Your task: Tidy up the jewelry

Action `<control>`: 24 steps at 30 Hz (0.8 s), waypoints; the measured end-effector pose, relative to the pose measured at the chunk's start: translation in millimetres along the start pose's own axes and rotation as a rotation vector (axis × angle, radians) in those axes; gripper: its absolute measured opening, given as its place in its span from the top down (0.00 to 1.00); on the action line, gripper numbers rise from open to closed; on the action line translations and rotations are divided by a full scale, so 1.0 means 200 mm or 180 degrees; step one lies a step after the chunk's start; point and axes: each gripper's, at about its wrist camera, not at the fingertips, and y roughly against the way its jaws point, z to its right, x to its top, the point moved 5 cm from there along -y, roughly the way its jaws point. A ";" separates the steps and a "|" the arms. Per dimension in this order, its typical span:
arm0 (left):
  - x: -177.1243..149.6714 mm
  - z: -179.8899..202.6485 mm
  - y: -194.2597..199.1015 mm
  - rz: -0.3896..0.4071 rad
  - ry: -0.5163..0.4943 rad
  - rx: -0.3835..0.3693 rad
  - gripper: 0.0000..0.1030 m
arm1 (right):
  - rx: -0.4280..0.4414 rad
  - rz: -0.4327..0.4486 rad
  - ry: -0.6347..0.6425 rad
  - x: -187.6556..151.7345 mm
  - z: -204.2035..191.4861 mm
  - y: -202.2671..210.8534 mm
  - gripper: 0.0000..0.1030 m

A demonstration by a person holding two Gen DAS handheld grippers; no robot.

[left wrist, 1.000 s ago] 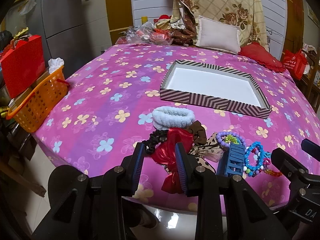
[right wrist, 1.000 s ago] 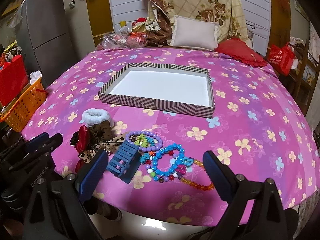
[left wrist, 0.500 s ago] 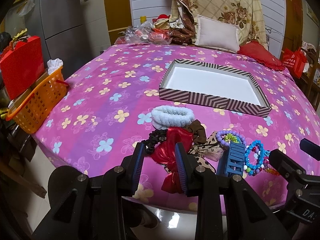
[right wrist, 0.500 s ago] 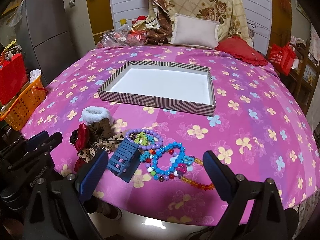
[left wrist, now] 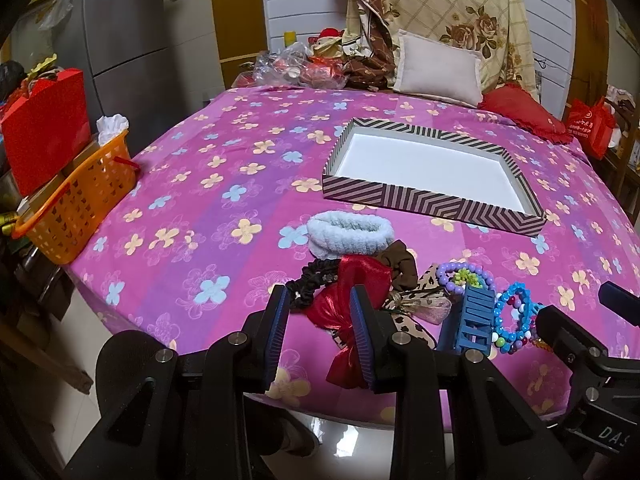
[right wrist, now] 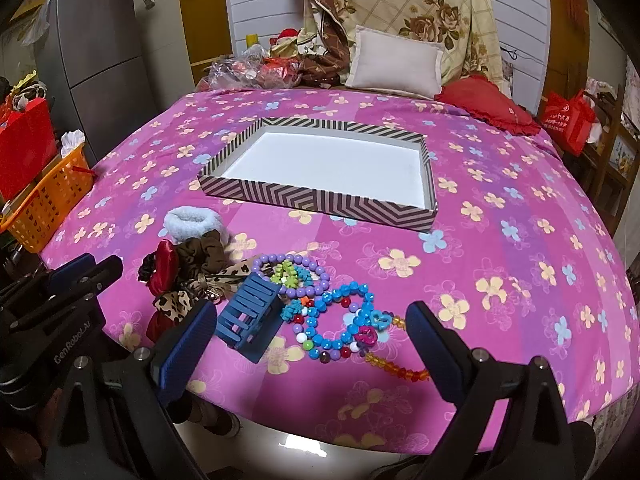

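A pile of hair ties and bracelets lies near the front edge of the pink flowered table. In it are a red bow (left wrist: 352,300) (right wrist: 164,266), a pale blue scrunchie (left wrist: 348,230) (right wrist: 192,222), a blue hair claw (left wrist: 474,320) (right wrist: 250,314), a purple bead bracelet (right wrist: 294,274) and blue bead bracelets (right wrist: 344,320). An empty striped tray (left wrist: 432,200) (right wrist: 320,204) with a white floor sits behind them. My left gripper (left wrist: 320,320) is open, its jaws on either side of the red bow. My right gripper (right wrist: 308,336) is wide open, in front of the claw and beads.
An orange basket (left wrist: 76,204) and a red bag (left wrist: 44,128) stand off the table's left edge. Pillows (right wrist: 394,64) and plastic bags (right wrist: 248,70) lie at the back. The table's front edge drops to a tiled floor.
Both views have shifted slightly; the grippers keep the same openings and nothing on the table has moved.
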 end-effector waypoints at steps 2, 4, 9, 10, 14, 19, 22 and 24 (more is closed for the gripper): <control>0.00 0.00 0.00 -0.0004 -0.0001 0.0000 0.68 | -0.0001 -0.0008 0.0004 0.00 0.00 0.00 0.05; 0.00 0.00 0.00 0.0002 0.0001 0.0002 0.68 | 0.0007 -0.0021 0.0011 -0.01 0.00 -0.01 0.05; 0.00 -0.01 0.00 -0.0003 0.0003 0.0000 0.68 | 0.0019 -0.0041 0.0022 -0.01 -0.01 -0.02 0.05; 0.00 -0.01 0.00 -0.0005 0.0002 0.0002 0.68 | 0.0017 -0.0045 0.0026 -0.01 -0.01 -0.02 0.05; 0.00 -0.02 -0.01 -0.0018 0.0009 0.0000 0.68 | 0.0019 -0.0064 0.0023 -0.01 -0.01 -0.04 0.05; 0.00 -0.03 -0.02 -0.0018 0.0011 0.0001 0.68 | 0.0022 -0.0079 0.0029 0.00 -0.01 -0.05 0.05; -0.01 -0.03 -0.02 -0.0045 0.0007 0.0003 0.68 | 0.0033 -0.0093 0.0056 0.00 -0.02 -0.07 0.05; -0.01 -0.04 -0.05 -0.0067 0.0002 0.0017 0.68 | 0.0051 -0.0104 0.0072 0.00 -0.02 -0.08 0.05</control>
